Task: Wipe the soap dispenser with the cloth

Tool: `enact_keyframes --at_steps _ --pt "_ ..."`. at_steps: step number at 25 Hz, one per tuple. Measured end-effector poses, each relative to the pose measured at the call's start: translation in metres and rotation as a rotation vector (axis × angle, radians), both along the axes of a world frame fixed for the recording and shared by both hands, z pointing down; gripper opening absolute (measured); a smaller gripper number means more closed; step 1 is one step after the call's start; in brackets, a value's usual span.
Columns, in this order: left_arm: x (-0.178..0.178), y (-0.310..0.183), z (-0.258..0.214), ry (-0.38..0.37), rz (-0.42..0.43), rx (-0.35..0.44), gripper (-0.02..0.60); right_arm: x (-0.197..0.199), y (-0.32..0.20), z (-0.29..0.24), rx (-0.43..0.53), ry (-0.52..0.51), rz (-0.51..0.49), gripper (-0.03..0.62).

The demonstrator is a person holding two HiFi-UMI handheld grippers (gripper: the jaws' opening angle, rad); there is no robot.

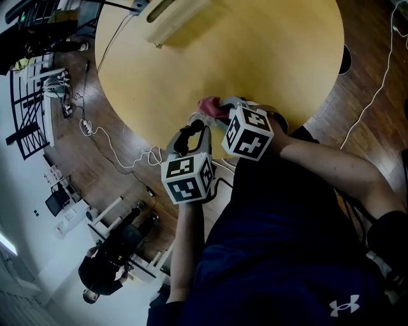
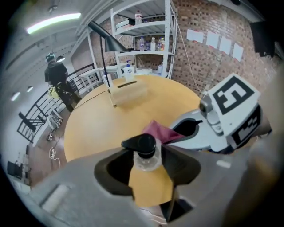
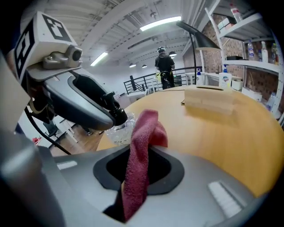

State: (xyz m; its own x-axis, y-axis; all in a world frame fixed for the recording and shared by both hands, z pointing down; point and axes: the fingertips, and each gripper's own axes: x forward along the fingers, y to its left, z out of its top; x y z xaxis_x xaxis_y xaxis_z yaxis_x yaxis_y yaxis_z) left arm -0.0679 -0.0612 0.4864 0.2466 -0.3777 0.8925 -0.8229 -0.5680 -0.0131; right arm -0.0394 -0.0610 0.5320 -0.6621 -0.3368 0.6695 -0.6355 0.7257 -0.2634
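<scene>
Soap dispenser (image 2: 145, 151) clamped in left gripper (image 2: 146, 160) jaws, cloth (image 3: 143, 135) clamped in right gripper (image 3: 138, 167) jaws; wiping pressure may twist it loose.

Round yellow table (image 1: 255, 57) with pale box (image 1: 175, 19)

Dispenser and cloth are meeting at my near table edge.
My left gripper (image 2: 148, 163) is clamping the soap dispenser (image 2: 145, 150); just right, my right gripper (image 3: 140, 167) is pinching the cloth (image 3: 148, 126); a box (image 2: 128, 91) is lying far back on the table (image 1: 255, 57).

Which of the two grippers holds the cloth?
The right gripper: the red cloth hangs between its jaws, while the left gripper grips the soap dispenser.
</scene>
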Motion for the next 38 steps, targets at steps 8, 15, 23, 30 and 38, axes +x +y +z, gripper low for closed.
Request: enact_keyframes --at_steps 8,15,23,30,38 --pt "0.001 -0.010 0.009 -0.083 0.256 0.063 0.141 -0.002 0.017 0.042 -0.120 0.034 -0.024 0.076" --pt "0.000 -0.009 0.007 -0.042 0.464 0.011 0.133 -0.002 -0.001 -0.007 -0.008 -0.063 0.030 0.075" --pt "-0.003 -0.010 0.007 -0.007 -0.005 -0.002 0.175 -0.004 0.012 0.048 -0.146 0.007 0.023 0.075" --pt "0.004 -0.009 0.004 -0.018 0.401 0.035 0.133 0.000 0.007 -0.003 -0.041 -0.063 0.017 0.076" --pt "-0.008 -0.004 0.009 -0.119 0.376 0.061 0.195 -0.003 0.009 0.039 -0.088 0.033 -0.018 0.075"
